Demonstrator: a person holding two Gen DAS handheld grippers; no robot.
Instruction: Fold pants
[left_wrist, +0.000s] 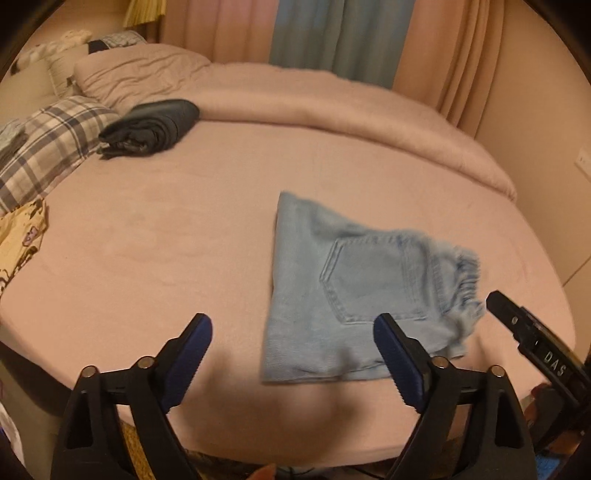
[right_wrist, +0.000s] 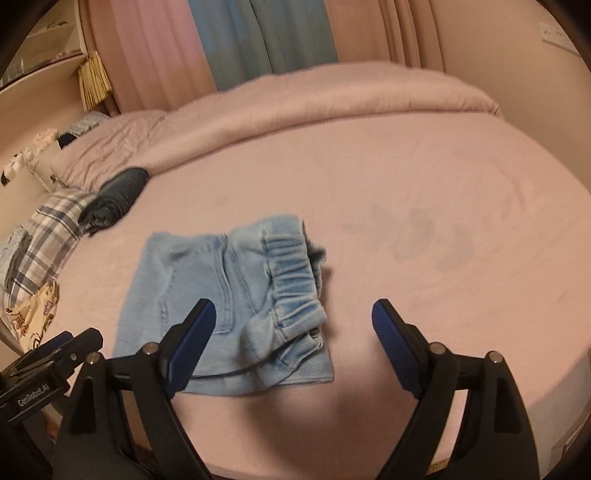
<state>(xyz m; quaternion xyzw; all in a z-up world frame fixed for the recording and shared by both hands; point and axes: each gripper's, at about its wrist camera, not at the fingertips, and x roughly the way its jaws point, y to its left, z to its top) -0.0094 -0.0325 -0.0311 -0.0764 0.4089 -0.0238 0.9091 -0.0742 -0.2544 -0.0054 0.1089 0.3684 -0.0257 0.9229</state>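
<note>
Light blue denim pants (left_wrist: 351, 288) lie folded into a compact bundle on the pink bed sheet (left_wrist: 166, 236), back pocket up and elastic waistband to the right. My left gripper (left_wrist: 291, 350) is open and empty, above the sheet at the bundle's near edge. The right gripper's black body shows at the right of the left wrist view (left_wrist: 532, 343). In the right wrist view the pants (right_wrist: 229, 295) lie left of centre and my right gripper (right_wrist: 293, 332) is open and empty over their near right corner. The left gripper's body (right_wrist: 48, 373) shows at lower left.
A folded dark garment (left_wrist: 151, 125) lies far left near a plaid pillow (left_wrist: 48, 147). A pink duvet (left_wrist: 351, 107) is bunched along the far side. A yellow patterned cloth (left_wrist: 18, 240) sits at the left edge. The bed's near edge runs just below the grippers.
</note>
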